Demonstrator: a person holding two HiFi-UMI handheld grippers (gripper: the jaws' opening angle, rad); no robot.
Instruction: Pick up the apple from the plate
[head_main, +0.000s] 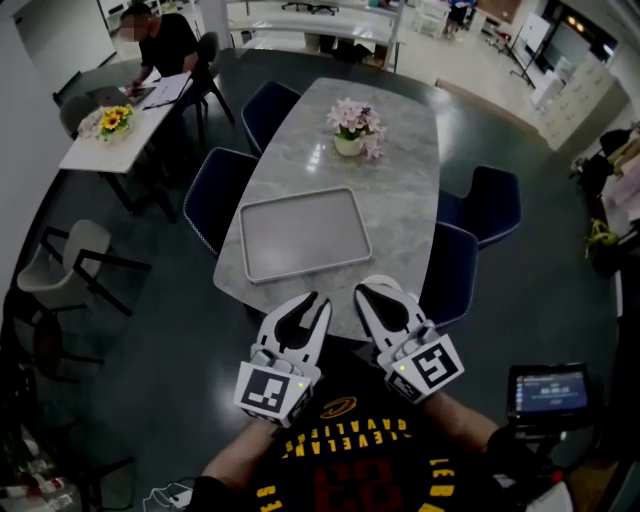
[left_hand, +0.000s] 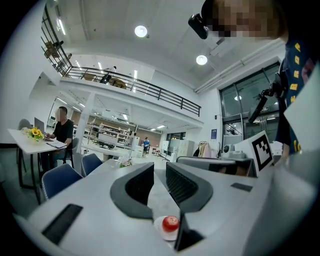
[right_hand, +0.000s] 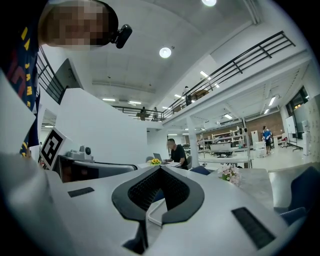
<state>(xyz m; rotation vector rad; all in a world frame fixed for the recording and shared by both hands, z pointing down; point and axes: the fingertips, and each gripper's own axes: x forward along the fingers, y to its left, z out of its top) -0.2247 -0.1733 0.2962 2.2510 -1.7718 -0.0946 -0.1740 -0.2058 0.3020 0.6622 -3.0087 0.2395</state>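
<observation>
In the left gripper view a red apple (left_hand: 170, 223) sits on a small white plate (left_hand: 161, 231) on the grey marble table (head_main: 400, 210), low down and just beyond the jaws. My left gripper (left_hand: 160, 167) is open, with a narrow gap and nothing between the pads. In the head view it hovers over the table's near edge (head_main: 312, 300); apple and plate do not show there. Beside it, my right gripper (head_main: 378, 287) has its fingertips together and holds nothing; its own view (right_hand: 160, 168) shows the same.
A large empty grey tray (head_main: 305, 235) lies on the table ahead of both grippers. A pot of pink flowers (head_main: 353, 128) stands farther back. Dark blue chairs (head_main: 215, 190) ring the table. A person works at a side table (head_main: 120, 130) at the far left.
</observation>
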